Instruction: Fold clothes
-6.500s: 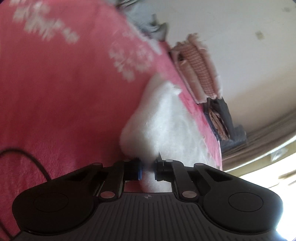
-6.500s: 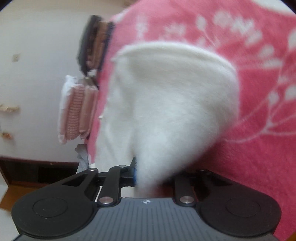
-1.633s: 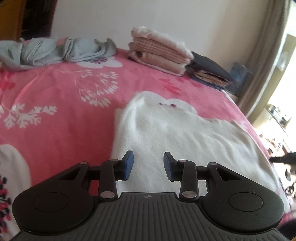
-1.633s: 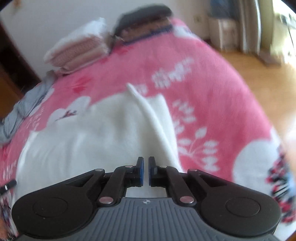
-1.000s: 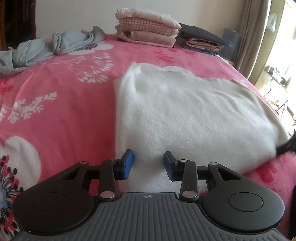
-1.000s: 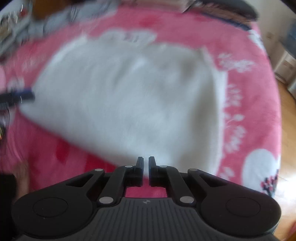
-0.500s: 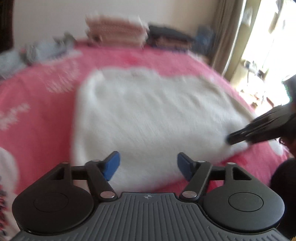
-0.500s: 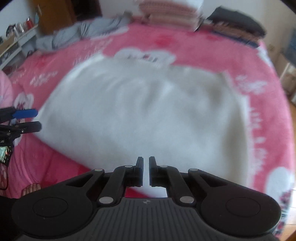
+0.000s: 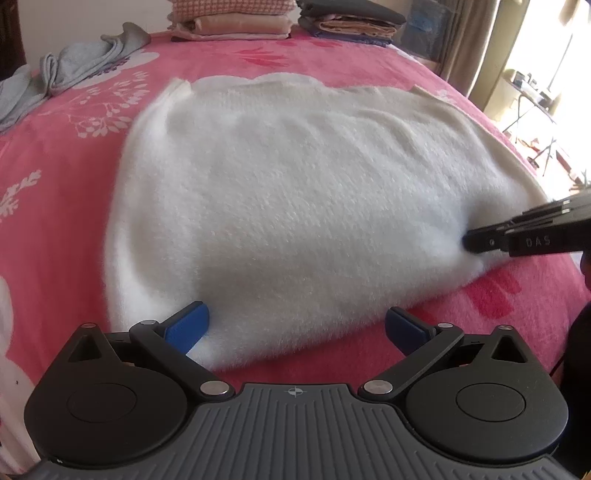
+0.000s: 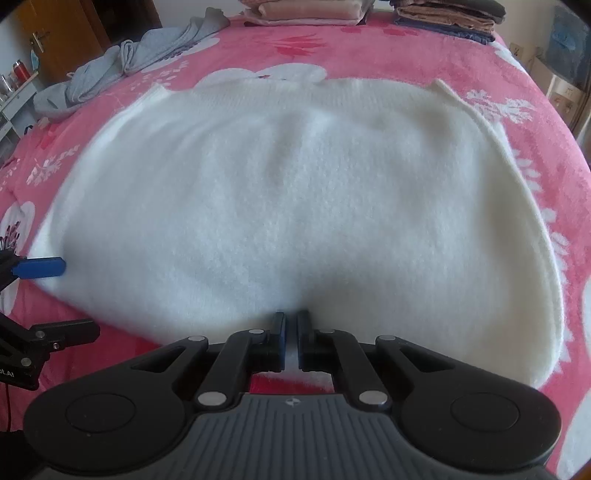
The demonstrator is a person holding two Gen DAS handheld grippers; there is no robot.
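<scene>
The white sweater (image 9: 295,206) lies spread flat on the pink bedspread (image 9: 66,155), right ahead of both grippers. The left gripper (image 9: 297,326) hangs over the garment's near edge with its jaws spread wide, having just been opening; the fuzzy hem sits between the blue pads (image 9: 186,326) without being pressed, the left pad just touching the fabric and the right one over bare bedspread. The right gripper (image 10: 291,334) has its jaws nearly together, pinching the near edge of the sweater, and a thin strip of white knit shows in the narrow gap between the fingers. In the left wrist view the right gripper's black fingers reach in from the right and bite into the sweater's right corner, where the cloth puckers slightly. In the right wrist view the left gripper's open fingers show at the far left, the blue pad against the sweater's left corner and the other finger lower, over the bedspread. Beyond the sweater, ahead and to the left, a grey garment (image 10: 122,62) lies crumpled, and two folded stacks (image 9: 236,22) rest at the far edge of the bed.
</scene>
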